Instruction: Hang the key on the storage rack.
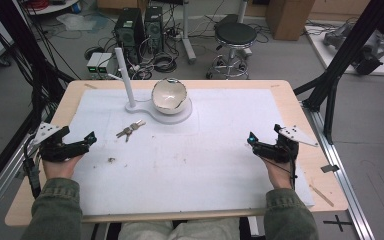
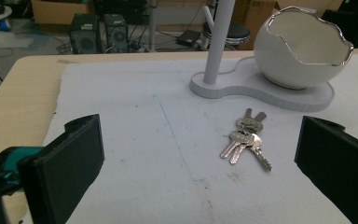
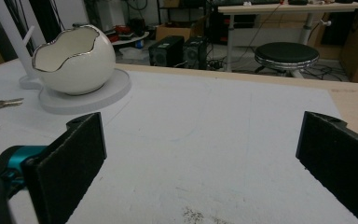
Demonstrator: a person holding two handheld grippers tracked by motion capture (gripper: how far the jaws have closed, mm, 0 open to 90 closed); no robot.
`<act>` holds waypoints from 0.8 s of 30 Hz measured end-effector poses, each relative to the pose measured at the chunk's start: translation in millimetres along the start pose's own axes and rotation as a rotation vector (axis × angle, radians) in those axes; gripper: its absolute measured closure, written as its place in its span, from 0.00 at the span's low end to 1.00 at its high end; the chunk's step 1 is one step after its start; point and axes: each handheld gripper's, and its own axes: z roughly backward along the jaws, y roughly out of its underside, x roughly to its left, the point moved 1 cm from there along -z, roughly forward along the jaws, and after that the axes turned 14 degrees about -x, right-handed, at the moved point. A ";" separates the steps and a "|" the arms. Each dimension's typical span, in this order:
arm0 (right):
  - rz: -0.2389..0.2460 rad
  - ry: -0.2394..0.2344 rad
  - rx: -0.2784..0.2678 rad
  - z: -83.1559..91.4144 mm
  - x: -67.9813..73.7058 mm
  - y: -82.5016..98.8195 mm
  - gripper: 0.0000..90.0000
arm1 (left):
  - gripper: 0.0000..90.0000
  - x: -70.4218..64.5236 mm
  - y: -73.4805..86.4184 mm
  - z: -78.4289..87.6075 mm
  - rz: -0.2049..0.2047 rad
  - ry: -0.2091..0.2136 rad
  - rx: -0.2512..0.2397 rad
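Observation:
A bunch of silver keys (image 1: pixel 130 130) (image 2: pixel 246 138) lies flat on the white mat, a little ahead and right of my left gripper (image 1: pixel 82 142) (image 2: pixel 200 177), which stands open with nothing between its jaws. Behind the keys stands a white eggshell-shaped bowl (image 1: pixel 169 94) (image 2: pixel 302 46) (image 3: pixel 73 58) on a white base (image 1: pixel 172 116) (image 2: pixel 261 91) with an upright white post (image 1: pixel 124 77) (image 2: pixel 219 42). My right gripper (image 1: pixel 260 145) (image 3: pixel 200 172) rests open at the mat's right side, far from the keys (image 3: pixel 0 104), with nothing held.
The white mat (image 1: pixel 190 160) covers most of the wooden table (image 1: pixel 300 105). A small dark smudge (image 1: pixel 111 160) marks the mat near the left hand. Beyond the table's far edge are a black stool (image 1: pixel 235 37), computer towers (image 1: pixel 130 27) and cables on the floor.

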 end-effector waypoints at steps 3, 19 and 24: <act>-0.001 0.005 0.000 0.5 -1.1 -0.1 0.01 | 0.02 -1.1 -3.6 -2.9 -0.025 0.001 0.022; -0.015 0.012 -0.004 1.9 -1.9 -0.7 0.01 | 0.02 -15.2 -16.5 -29.0 -0.089 0.049 0.148; -0.008 0.012 -0.006 1.6 -2.8 -0.6 0.01 | 0.02 -21.7 -22.2 -37.4 -0.106 0.081 0.174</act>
